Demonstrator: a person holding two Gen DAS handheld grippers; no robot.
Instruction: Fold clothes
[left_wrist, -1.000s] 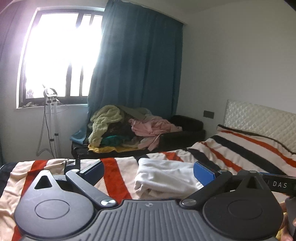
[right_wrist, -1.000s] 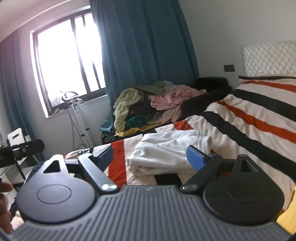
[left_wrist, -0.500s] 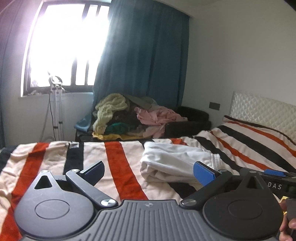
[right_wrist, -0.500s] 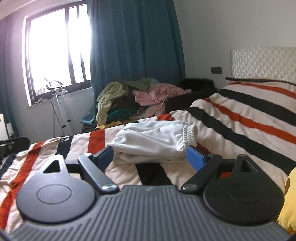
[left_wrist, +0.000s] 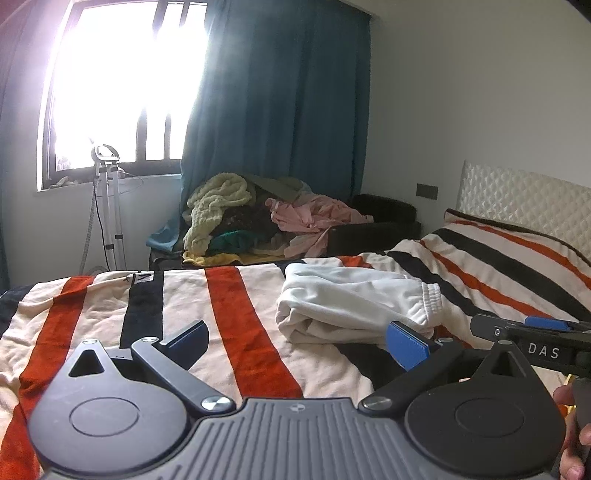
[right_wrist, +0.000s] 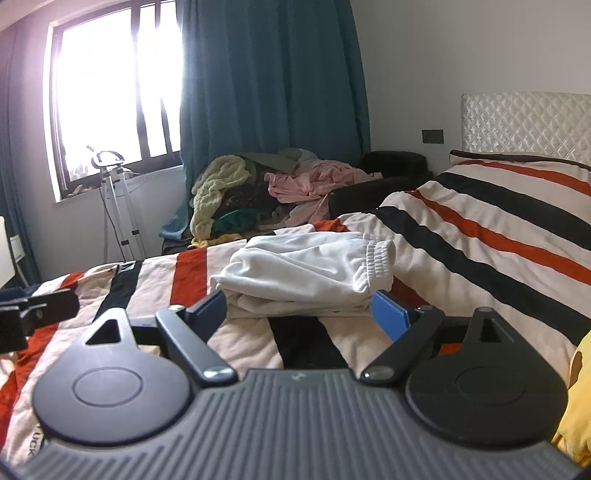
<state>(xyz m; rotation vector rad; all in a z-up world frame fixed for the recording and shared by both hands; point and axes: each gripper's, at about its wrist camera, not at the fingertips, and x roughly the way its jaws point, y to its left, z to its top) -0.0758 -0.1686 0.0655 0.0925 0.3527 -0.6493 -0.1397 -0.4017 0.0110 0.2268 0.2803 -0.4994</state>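
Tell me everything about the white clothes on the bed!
The white clothes look like soft, thick cotton, roughly folded into a loose, crumpled bundle. A ribbed elastic band shows at the right end. The bundle lies flat on the striped blanket, just beyond the open right gripper, which is not touching it.

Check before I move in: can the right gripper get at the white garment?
Probably yes: the right gripper is open, facing the white garment on the bedspread, nothing between.

White garment (right_wrist: 306, 266), striped blanket (right_wrist: 480, 229)
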